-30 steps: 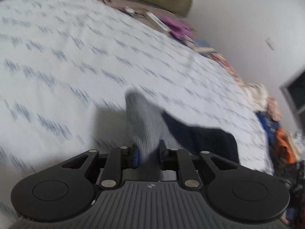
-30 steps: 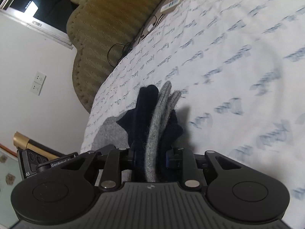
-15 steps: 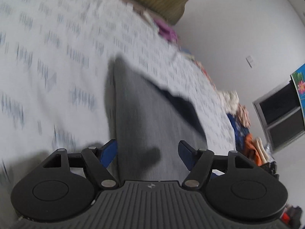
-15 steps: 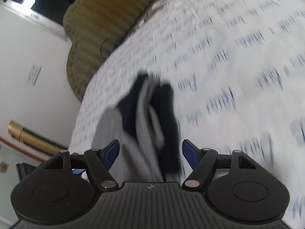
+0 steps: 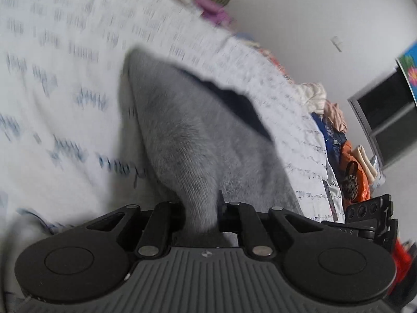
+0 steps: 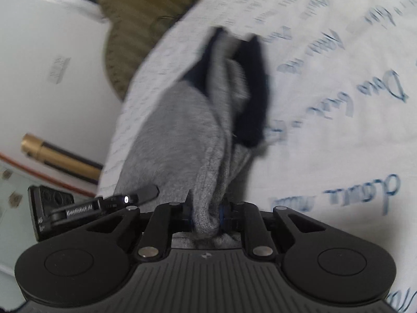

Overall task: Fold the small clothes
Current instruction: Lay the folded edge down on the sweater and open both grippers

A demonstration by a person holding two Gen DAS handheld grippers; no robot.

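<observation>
Both two-finger grippers pinch the near edge of a small grey knitted garment with dark navy trim (image 5: 198,140), apparently to carry that edge over in a fold. The left gripper (image 5: 200,216) has its jaws drawn tight on a bunched grey tuck; the right gripper (image 6: 207,216) is likewise clamped on gathered fabric. The garment lies on the white bedsheet printed with blue script (image 6: 338,91), near the bed's edge, its navy parts (image 6: 254,91) at the far end, rumpled.

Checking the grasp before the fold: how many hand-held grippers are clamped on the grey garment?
2. The left hand-held gripper pinches one edge of the grey garment; the right hand-held gripper pinches a bunched edge beside it.
</observation>
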